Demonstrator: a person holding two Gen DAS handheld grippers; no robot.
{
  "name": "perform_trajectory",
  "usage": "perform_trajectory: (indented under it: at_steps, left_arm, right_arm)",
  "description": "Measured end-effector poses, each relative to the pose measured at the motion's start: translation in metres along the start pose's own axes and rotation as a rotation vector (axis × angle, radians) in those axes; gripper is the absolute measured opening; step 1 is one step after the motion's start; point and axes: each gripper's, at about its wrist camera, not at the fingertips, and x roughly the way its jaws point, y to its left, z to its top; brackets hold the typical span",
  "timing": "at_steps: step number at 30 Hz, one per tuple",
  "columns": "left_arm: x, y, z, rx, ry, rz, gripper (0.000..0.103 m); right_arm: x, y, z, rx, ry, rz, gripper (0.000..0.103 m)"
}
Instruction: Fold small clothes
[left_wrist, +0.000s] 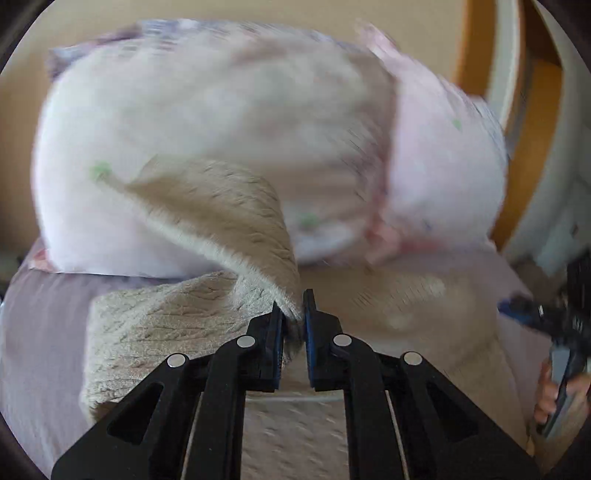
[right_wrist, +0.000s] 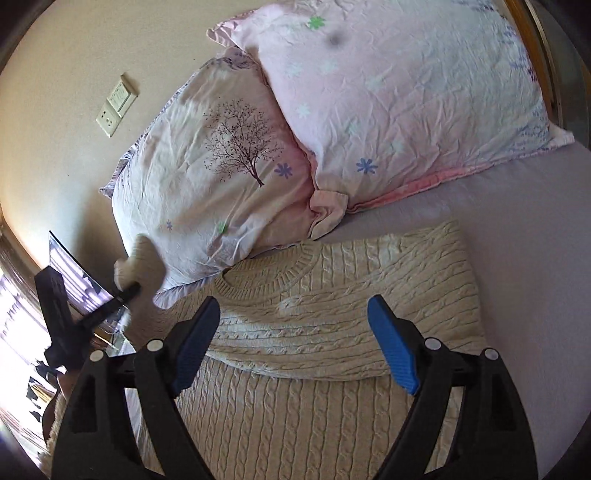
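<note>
Cream cable-knit sweater lies on the lilac bedsheet, directly ahead of and beneath both tools, neckline toward the two pillows.

Left gripper: jaws nearly closed, pinching a tapered piece of the sweater (probably a sleeve end or cuff; the knit runs up and away from the tips to the left). The cloth is lifted off the bed; the view is motion-blurred, so the exact part held is uncertain. In the right wrist view the same tool appears far left with a pale wad of knit at its tip.

Right gripper: jaws spread wide, holding nothing, hovering over the chest of the sweater, blue pads either side of the cable pattern just below the collar.

State of the fold, judged from the right wrist view:
- One horizontal fold edge crosses the sweater just ahead of the right tool's fingers, with an upper layer lying over the lower body. Some folding looks done.
- The right side of the garment, beyond the right finger, looks tucked square.
- The left side is unfinished: the pinched piece is in the air, not laid down.

Remaining, as I read it: lay the held piece across the body, then fold to a compact packet.

Beyond the tools: tree-print pillow ahead-left, pink flower-print pillow ahead-right, both clear of the work.
</note>
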Motion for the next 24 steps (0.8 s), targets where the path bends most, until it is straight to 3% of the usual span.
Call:
perform_trajectory:
  at_steps: [2,4,6,8,10,11,12,15,17,19,21,24]
  left_arm:
    - [0.047,-0.056,-0.023,0.12,0.185,-0.083,0.01]
    - [0.064,-0.074,-0.04,0.135,0.279,-0.138,0.01]
    - [0.048,-0.067,-0.047,0.09,0.25,-0.199,0.01]
    - [0.019,-0.047,-0.05,0.049,0.187,-0.207,0.01]
    - [-0.011,-0.017,-0.054,-0.011,0.133,-0.169,0.032]
    - [-0.028,0.0,-0.06,-0.047,0.101,-0.128,0.054]
    - [-0.042,0.017,-0.064,-0.076,0.076,-0.088,0.062]
    - [-0.074,0.061,-0.086,-0.167,0.081,-0.013,0.062]
    - [-0.088,0.087,-0.104,-0.247,0.108,-0.014,0.062]
    - [-0.097,0.107,-0.12,-0.314,0.127,-0.014,0.062]
    - [-0.104,0.121,-0.137,-0.368,0.141,-0.039,0.062]
    - [-0.116,0.133,-0.156,-0.427,0.128,-0.106,0.062]
  right_arm:
    - [0.013,-0.011,-0.002,0.056,0.044,0.014,0.082]
    - [0.021,-0.022,-0.003,0.1,0.088,0.016,0.075]
    - [0.023,-0.032,-0.004,0.137,0.115,0.016,0.069]
    - [0.026,-0.039,-0.003,0.157,0.132,-0.008,0.06]
    - [0.03,-0.045,-0.001,0.176,0.136,-0.065,0.054]
    - [0.033,-0.048,0.0,0.19,0.136,-0.085,0.052]
    - [0.034,-0.051,0.001,0.212,0.135,-0.118,0.049]
    - [0.038,-0.059,0.003,0.244,0.105,-0.168,0.049]
    - [0.048,-0.061,0.005,0.237,0.12,-0.164,0.048]
    - [0.058,-0.06,0.006,0.216,0.124,-0.144,0.006]
    - [0.058,-0.056,0.01,0.192,0.106,-0.123,0.006]
    - [0.018,-0.043,0.02,0.176,-0.03,-0.064,0.004]
